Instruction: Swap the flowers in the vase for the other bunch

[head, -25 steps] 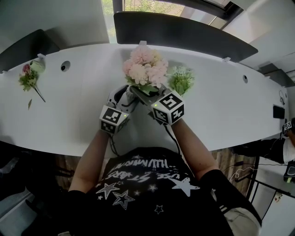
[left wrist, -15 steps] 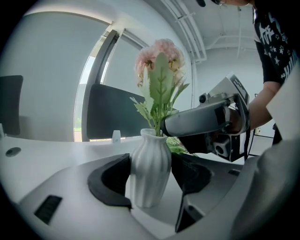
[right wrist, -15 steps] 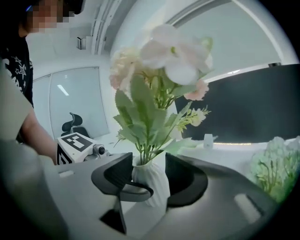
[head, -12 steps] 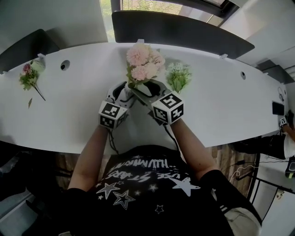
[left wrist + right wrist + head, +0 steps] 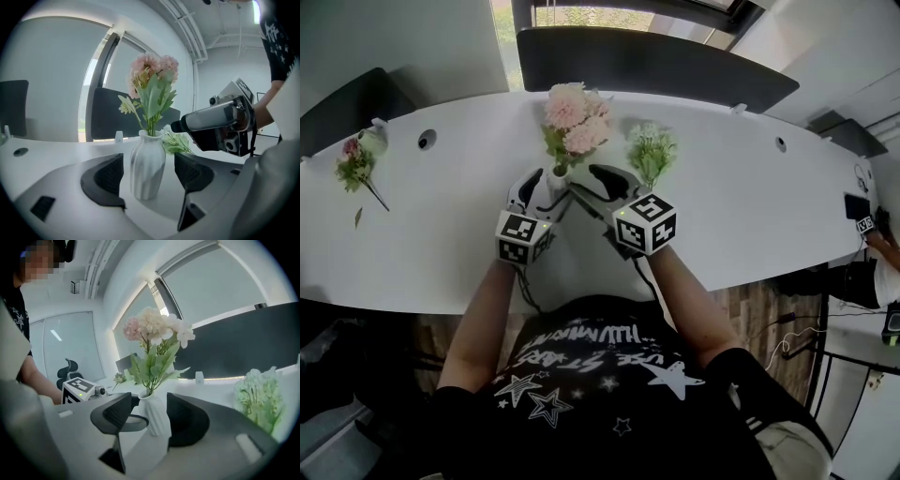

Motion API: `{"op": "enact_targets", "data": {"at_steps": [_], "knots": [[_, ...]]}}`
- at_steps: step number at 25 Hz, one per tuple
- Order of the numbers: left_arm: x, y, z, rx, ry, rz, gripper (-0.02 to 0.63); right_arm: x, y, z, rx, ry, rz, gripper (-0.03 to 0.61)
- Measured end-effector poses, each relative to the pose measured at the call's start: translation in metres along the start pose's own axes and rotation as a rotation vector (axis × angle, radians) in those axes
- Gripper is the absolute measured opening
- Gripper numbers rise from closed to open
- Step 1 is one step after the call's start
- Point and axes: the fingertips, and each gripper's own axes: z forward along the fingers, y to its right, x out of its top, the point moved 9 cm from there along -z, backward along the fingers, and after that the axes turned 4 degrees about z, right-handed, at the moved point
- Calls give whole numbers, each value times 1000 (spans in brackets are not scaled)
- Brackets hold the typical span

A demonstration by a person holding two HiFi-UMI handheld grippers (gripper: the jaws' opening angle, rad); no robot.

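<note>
A white ribbed vase point(image 5: 557, 180) point(image 5: 147, 164) point(image 5: 157, 416) stands on the white table point(image 5: 750, 216) with a pink bunch of flowers point(image 5: 574, 117) point(image 5: 152, 77) point(image 5: 157, 329) upright in it. My left gripper point(image 5: 542, 187) point(image 5: 146, 176) straddles the vase body; its jaws are opening, with a gap on each side. From the right, my right gripper point(image 5: 592, 185) point(image 5: 149, 414) reaches the vase, jaws also opening, pads off it. A green-and-white bunch point(image 5: 649, 150) point(image 5: 260, 397) lies on the table just right of the vase.
A small pink-and-green sprig point(image 5: 356, 161) lies at the table's far left, near a cable hole point(image 5: 425, 141). A dark screen point(image 5: 656, 61) runs behind the table's far edge. The person's arms and torso fill the near side.
The pink bunch has sunk away from the camera and now stands in the vase. The right jaws have spread off the stems, and the left jaws have widened around the vase.
</note>
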Motion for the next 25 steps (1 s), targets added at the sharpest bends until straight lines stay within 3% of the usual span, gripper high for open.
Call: {"op": "enact_targets", "data": {"at_steps": [3,8,11,19,23,25], "knots": [[-10,4,-11,5,-12,1,328,-3,-3,-8,-25,22,36,213],[-13,5,-37,28,5,-69,328,-13,-15,-23,-93,62,70,213],[-15,9,-44,34,6,-47,328,-17,-19,-37,-130,84,73,213],[-9,44,-50,0,32,-66,325,-16,-18,-77,-126,126,73,212],[0,71,-50,7,43,-61,308,-17,-15,-102,-133,131,62,175],[5,84,-51,24,62,-56,288,-17,-14,-116,-139,138,64,114]]}}
